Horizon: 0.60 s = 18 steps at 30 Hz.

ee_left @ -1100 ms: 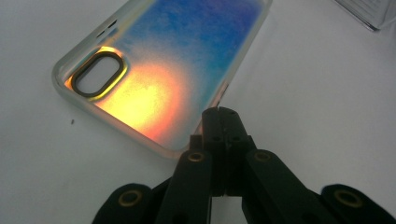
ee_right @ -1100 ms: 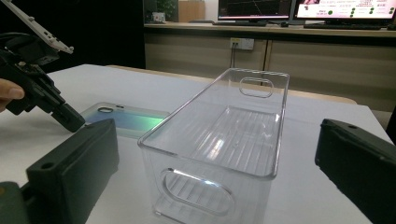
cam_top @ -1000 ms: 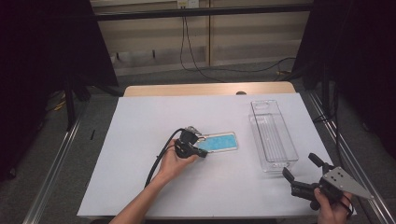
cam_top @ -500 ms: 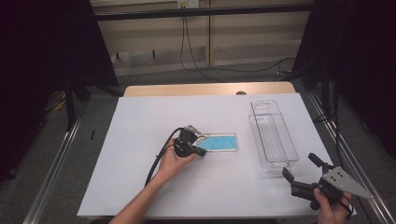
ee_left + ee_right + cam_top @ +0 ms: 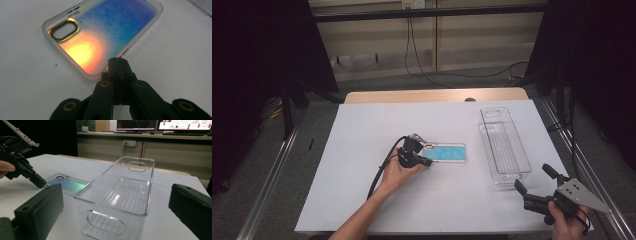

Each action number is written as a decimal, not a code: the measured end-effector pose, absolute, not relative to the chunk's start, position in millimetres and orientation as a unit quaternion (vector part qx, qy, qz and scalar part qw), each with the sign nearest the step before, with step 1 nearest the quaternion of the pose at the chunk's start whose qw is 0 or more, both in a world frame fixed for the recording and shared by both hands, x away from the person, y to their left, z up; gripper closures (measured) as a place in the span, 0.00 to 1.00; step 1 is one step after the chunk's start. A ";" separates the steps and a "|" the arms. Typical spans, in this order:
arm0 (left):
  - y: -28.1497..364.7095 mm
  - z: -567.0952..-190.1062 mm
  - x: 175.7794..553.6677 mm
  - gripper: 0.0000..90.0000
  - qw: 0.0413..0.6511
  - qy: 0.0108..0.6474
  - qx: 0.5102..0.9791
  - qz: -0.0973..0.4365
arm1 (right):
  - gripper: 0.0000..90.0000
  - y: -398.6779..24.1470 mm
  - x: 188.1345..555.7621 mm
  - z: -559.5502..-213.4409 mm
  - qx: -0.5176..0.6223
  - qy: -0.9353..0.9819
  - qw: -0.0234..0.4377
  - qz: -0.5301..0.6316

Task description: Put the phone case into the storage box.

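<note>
A clear phone case with a blue, iridescent back lies flat on the white table, camera cutout toward my left gripper. My left gripper is shut, its joined tips resting at the case's near rim by a corner; I cannot tell whether they pinch the rim. From the right gripper view the left gripper slants down to the case. My right gripper stands open near the table's front right, jaws wide, facing the short end of an empty clear plastic bin.
The white table has a wooden strip along its far edge. Metal rails run along both sides. A wall socket and monitors sit behind the table. A cable trails from the left gripper.
</note>
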<state>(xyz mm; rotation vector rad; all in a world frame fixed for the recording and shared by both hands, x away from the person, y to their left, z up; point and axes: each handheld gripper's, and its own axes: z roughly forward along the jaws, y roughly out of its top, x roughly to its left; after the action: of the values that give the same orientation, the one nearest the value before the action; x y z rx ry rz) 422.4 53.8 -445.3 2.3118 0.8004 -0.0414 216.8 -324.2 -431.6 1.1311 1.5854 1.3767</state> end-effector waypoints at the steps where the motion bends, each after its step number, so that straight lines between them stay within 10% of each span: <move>1: 53.8 -445.3 422.4 1.00 0.340 0.308 0.888 -0.016 | 0.00 -324.2 216.8 -431.6 0.441 0.618 0.369 0.536; 18: 52.1 -443.6 426.1 1.00 0.333 0.310 0.891 0.002 | 0.00 -324.0 218.4 -432.1 0.441 0.619 0.369 0.534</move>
<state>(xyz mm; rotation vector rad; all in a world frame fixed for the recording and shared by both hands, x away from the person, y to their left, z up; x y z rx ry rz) 426.1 52.1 -443.6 2.3265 0.8102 0.0063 218.4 -324.0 -432.1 1.1317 1.5895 1.3712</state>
